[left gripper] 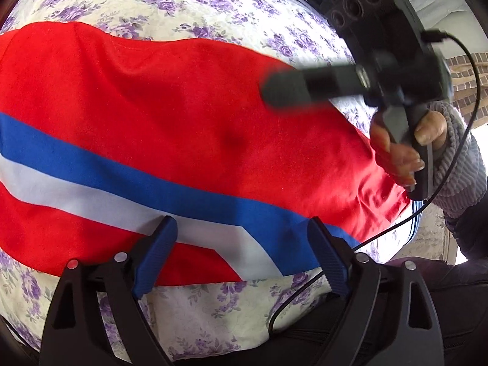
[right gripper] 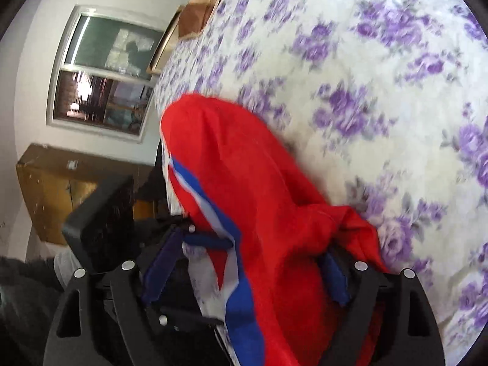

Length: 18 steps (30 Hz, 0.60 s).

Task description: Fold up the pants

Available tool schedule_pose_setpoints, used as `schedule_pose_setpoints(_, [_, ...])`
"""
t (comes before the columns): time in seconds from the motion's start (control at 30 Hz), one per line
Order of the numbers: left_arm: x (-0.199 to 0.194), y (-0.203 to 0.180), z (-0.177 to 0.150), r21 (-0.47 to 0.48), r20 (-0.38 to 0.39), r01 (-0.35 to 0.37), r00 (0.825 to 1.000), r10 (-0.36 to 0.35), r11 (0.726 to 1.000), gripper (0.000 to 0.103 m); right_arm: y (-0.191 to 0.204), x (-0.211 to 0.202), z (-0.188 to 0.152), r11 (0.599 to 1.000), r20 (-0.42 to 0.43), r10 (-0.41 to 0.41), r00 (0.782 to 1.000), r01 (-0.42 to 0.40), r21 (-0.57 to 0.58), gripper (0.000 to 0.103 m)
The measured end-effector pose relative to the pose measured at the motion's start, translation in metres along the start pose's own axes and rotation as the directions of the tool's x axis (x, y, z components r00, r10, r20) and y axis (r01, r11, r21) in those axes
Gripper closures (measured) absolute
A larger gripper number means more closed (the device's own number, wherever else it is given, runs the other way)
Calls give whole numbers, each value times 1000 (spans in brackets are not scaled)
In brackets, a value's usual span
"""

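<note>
Both grippers stood spread: the left gripper (left gripper: 241,256) just above the flat pants (left gripper: 170,116), the right gripper (right gripper: 244,271) with loose cloth between its jaws, which might snag and undo the fold.

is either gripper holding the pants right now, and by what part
Neither. The left gripper stands open over the striped edge of the pants. The right gripper is open too, with cloth lying loose between its fingers.
</note>
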<state>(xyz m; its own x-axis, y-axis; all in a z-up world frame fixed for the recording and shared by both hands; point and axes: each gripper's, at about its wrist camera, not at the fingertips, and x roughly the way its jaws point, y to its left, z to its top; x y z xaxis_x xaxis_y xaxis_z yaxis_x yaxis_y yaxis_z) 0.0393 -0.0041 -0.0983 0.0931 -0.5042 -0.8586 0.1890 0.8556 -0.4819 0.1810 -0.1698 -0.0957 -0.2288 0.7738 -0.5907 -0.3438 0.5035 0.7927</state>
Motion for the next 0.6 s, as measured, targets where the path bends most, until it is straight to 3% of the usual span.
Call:
schedule_pose_setpoints(0.07, [0, 0, 0, 0, 0, 0, 1000, 0, 1000, 18, -17, -23, 3, 998, 144, 9, 990, -19, 67, 18])
schedule_pose_setpoints(0.1, [0, 0, 0, 1, 0, -1, 1000, 1, 1000, 18, -31, -34, 4, 989, 197, 47, 979, -73, 128, 20])
schedule_pose_setpoints(0.13, [-1, 0, 0, 3, 2, -1, 1000, 1, 1000, 18, -46, -37, 5, 970, 204, 98, 974, -139, 200, 27])
schedule_pose_setpoints(0.17, [0, -1, 0, 3, 1, -2, 1000, 2, 1000, 18, -57, -37, 4, 956, 198, 98, 975, -147, 254, 32])
schedule_pose_setpoints(0.23, [1, -2, 1, 3, -1, -3, 1000, 3, 1000, 18, -56, -38, 4, 977, 163, 35, 986, -68, 202, 44])
schedule_pose_setpoints(0.3, [1, -3, 1, 3, -1, -1, 1000, 1, 1000, 18, -48, -43, 2, 991, 139, -34, 990, 16, 133, 48])
schedule_pose_setpoints(0.37, [1, -3, 1, 6, 0, 0, 1000, 0, 1000, 18, -38, -55, 1, 990, 154, -130, 979, 119, 77, 50])
schedule_pose_setpoints(0.43, [1, -3, 0, 8, 2, 1, 1000, -1, 1000, 18, -29, -71, -3, 963, 197, -268, 943, 265, 40, 58])
schedule_pose_setpoints(0.5, [1, -4, -1, 10, 5, 3, 1000, -3, 1000, 17, -4, -83, -11, 872, 274, -463, 843, 489, -33, 69])
schedule_pose_setpoints(0.57, [0, -3, -1, 9, 8, 9, 1000, -9, 1000, 17, 24, -76, -21, 790, 316, -519, 794, 587, -175, 78])
schedule_pose_setpoints(0.6, [0, -3, 0, 8, 9, 13, 1000, -13, 1000, 16, 31, -70, -27, 762, 316, -533, 785, 608, -225, 82])
